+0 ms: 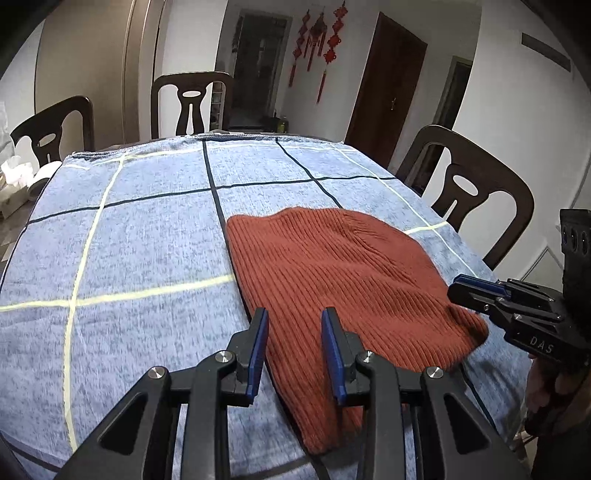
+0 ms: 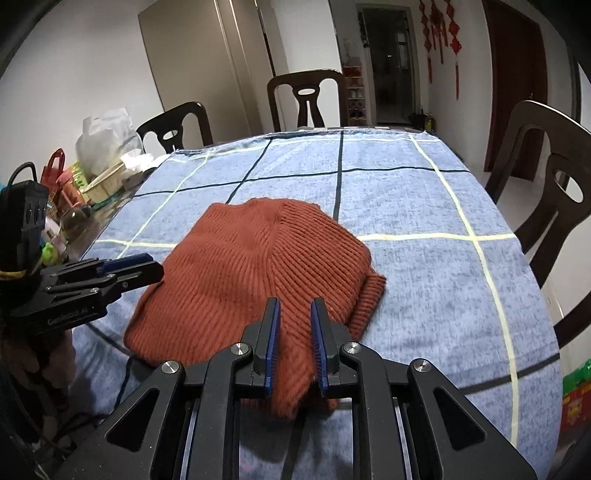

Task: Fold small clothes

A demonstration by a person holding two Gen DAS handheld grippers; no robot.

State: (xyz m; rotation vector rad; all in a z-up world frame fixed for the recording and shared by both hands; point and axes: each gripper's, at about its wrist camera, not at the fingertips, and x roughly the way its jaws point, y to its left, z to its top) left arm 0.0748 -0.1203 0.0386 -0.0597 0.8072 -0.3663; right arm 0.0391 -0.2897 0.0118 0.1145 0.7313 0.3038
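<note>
One garment is under inspection: a rust-red ribbed knit piece, lying flat on the table near its front edge, toward the right side in the left wrist view. It appears already doubled over, with a thick rolled hem at its right-hand edge.

Handling, as judged: light, soft and limp, with no stiffness to hold a shape. The ribbed surface should give the pads good purchase, so slipping is unlikely; stretching or dragging a layer out of line is the greater concern. The best holds are the near corners or the thick hem, taking all layers together.

The left gripper stands with its jaws apart over the garment's near left edge; no cloth is pinched between them. The right gripper has its jaws set narrowly apart with the near edge of the knit between them; whether the pads press on it cannot be told.

Surface: a blue tablecloth with dark and pale grid lines, smooth and slightly napped. Dark wooden chairs surround the table. Bags and bottles crowd the left side. Red hanging ornaments mark the far wall.
</note>
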